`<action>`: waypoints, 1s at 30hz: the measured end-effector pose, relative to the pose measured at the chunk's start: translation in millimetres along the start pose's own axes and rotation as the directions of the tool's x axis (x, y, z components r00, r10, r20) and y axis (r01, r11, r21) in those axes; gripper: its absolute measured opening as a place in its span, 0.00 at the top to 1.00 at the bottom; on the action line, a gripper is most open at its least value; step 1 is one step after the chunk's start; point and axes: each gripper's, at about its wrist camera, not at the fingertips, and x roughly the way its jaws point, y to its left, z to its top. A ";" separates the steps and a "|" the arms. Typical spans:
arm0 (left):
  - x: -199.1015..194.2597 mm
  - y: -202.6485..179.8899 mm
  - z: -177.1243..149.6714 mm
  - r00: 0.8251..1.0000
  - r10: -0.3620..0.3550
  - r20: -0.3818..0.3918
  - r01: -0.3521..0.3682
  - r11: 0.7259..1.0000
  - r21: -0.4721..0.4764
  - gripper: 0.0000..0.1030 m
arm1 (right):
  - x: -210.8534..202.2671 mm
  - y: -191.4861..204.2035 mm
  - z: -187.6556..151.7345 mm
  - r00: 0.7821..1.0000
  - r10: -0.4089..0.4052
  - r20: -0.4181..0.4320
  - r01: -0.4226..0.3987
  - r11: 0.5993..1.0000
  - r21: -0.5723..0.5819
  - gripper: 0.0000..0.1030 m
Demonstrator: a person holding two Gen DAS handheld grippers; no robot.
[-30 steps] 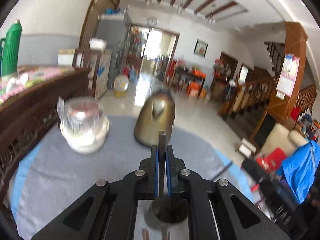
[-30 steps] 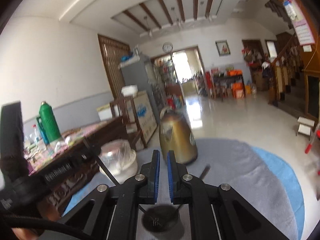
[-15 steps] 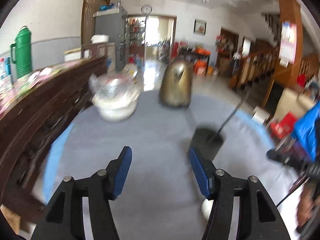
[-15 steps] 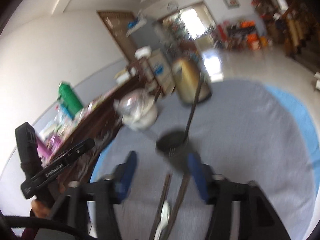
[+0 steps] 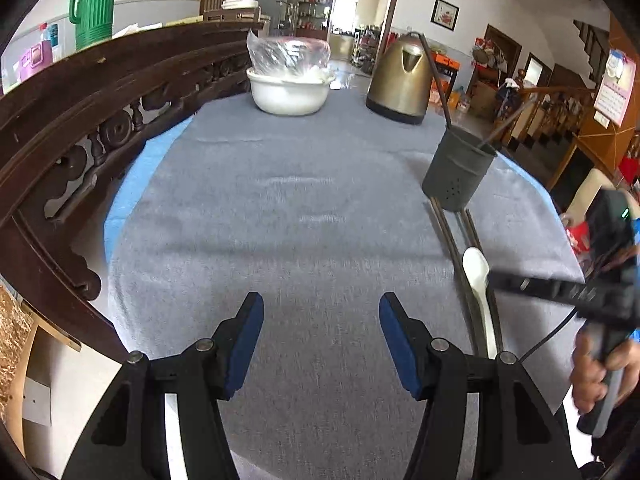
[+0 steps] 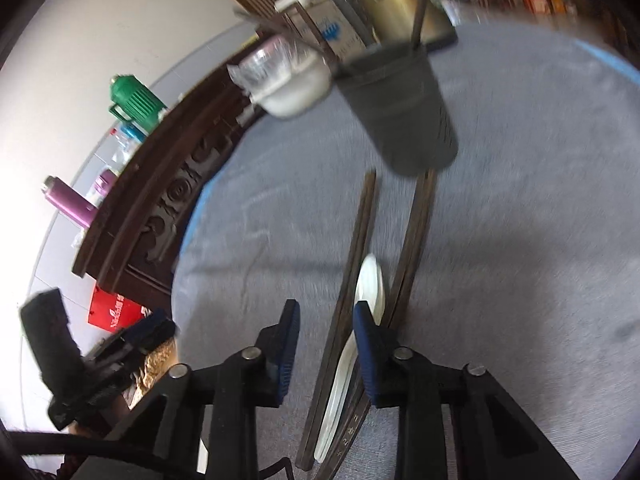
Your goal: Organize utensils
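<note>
A dark grey utensil holder [image 5: 458, 176] [image 6: 400, 112] stands on the grey tablecloth with two dark utensil handles [image 5: 438, 80] sticking out of it. In front of it lie dark chopsticks [image 5: 446, 232] [image 6: 362, 232] and a white spoon [image 5: 478, 276] [image 6: 370, 276]. My left gripper [image 5: 320, 320] hovers open and empty over bare cloth, left of these. My right gripper [image 6: 326, 320] points down over them, its jaws closing. One chopstick runs through the gap and the spoon passes under the right finger [image 6: 366, 332]. The pads do not press on either.
A brass-coloured kettle [image 5: 400, 80] and a white bowl [image 5: 290, 96] covered in plastic stand at the table's far side. A carved dark wooden rail [image 5: 80, 128] runs along the left edge, with a green flask [image 5: 94, 4] behind it. A hand [image 5: 600, 376] holds the right gripper.
My left gripper let go of a dark utensil into the holder, opened, and moved back and down to the left. My right gripper opened, tipped downward over the chopsticks and spoon, then narrowed.
</note>
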 end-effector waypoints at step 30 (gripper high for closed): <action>-0.1 -39.7 1.6 0.997 -0.072 -0.023 0.073 0.995 0.068 0.41 | -109.4 -2.2 -18.6 0.907 0.212 0.365 -0.252 0.965 0.067 0.87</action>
